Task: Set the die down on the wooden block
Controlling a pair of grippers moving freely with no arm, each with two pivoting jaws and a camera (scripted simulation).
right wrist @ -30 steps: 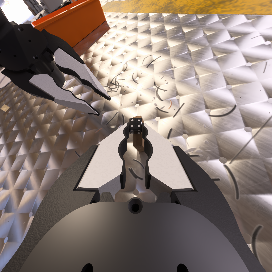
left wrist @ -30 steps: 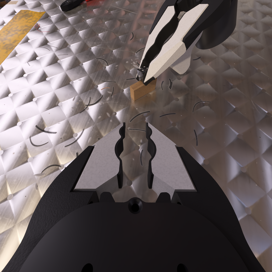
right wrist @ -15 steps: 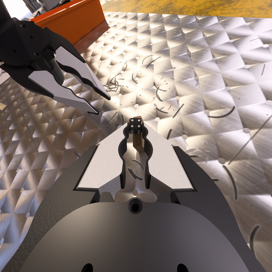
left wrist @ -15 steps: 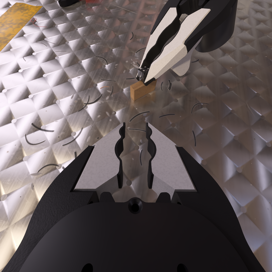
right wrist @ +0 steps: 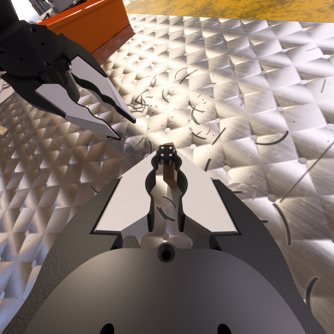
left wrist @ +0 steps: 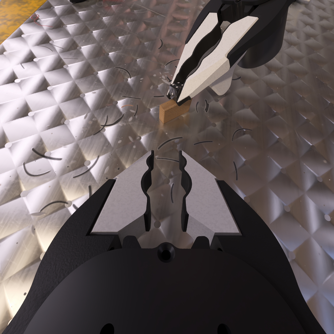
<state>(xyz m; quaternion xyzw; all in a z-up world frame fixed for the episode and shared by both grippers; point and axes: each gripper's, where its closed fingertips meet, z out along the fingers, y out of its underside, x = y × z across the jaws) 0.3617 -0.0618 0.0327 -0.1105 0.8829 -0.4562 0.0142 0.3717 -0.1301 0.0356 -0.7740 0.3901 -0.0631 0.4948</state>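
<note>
My right gripper (right wrist: pixel 166 153) is shut on a small black die with white pips (right wrist: pixel 166 153). It holds the die just above the top of a small wooden block (right wrist: pixel 169 176) on the metal table. In the left wrist view the die (left wrist: pixel 174 91) hangs at the right gripper's tips (left wrist: pixel 178 96), right over the back edge of the block (left wrist: pixel 174 111). My left gripper (left wrist: pixel 166 153) is open and empty, hovering a short way in front of the block. It also shows in the right wrist view (right wrist: pixel 126 129), up and to the left.
The table is embossed metal (left wrist: pixel 72 108) with dark curved scratches. An orange bin (right wrist: pixel 94 27) stands at the far left in the right wrist view. A yellow strip (right wrist: pixel 235 9) runs along the table's far edge, and shows in the left wrist view (left wrist: pixel 12 16).
The right gripper with the die has barely moved over the block. The left gripper has drifted slightly, the scene shifting a little to the left in its view.
</note>
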